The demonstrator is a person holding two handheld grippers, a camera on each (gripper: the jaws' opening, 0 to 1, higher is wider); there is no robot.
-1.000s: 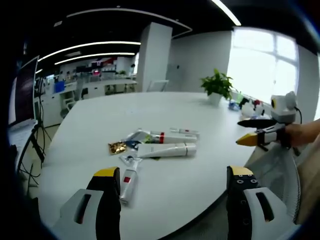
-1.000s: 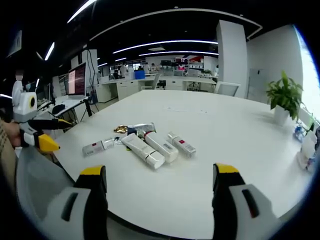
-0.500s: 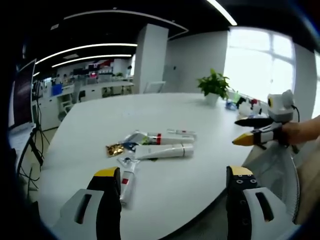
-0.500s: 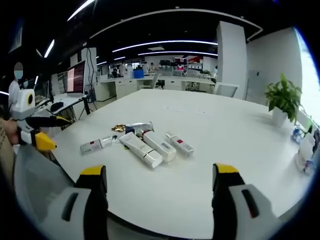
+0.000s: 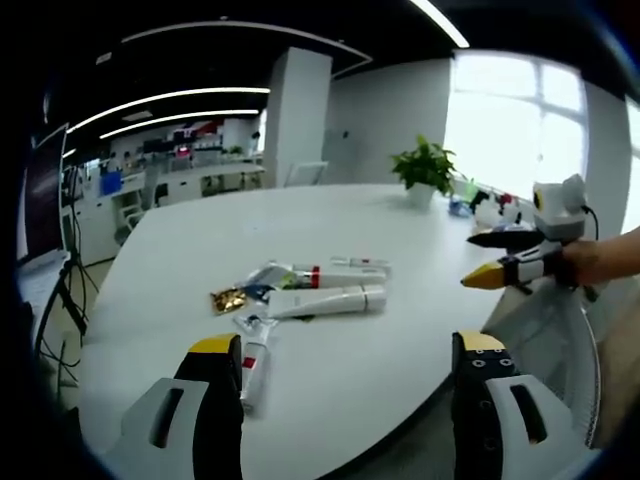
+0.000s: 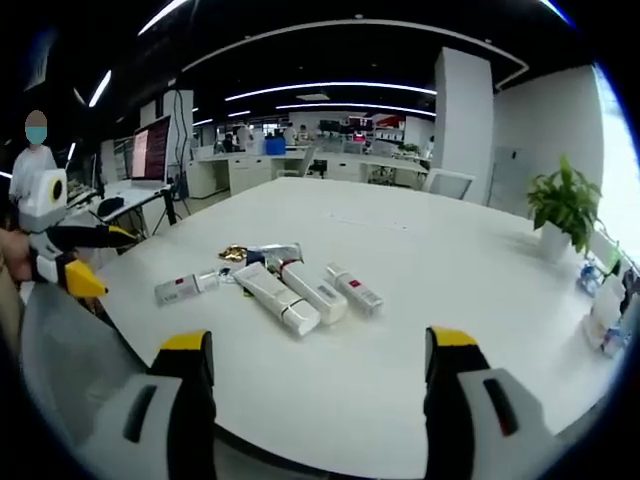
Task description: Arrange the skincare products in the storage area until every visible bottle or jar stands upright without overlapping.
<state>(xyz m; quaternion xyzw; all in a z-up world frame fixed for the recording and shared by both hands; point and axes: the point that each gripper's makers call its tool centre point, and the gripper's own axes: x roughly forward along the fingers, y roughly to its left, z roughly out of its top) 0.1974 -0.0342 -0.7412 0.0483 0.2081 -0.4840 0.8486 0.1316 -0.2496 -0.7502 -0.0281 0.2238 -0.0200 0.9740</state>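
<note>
Here both the left tool [image 5: 340, 360] and right tool [image 6: 318, 360] gape empty, tubes [image 6: 290, 296] lying flat on the desk [image 6: 450, 290] at twelve o'clock.

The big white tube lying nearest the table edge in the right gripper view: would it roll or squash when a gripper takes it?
The big white tube lies flat beside a second tube, so a sideways nudge would probably shift both. Its round cap end may let it roll a little; the flattened tail should limit that. It looks like soft plastic, so the jaws would likely dent it.
</note>
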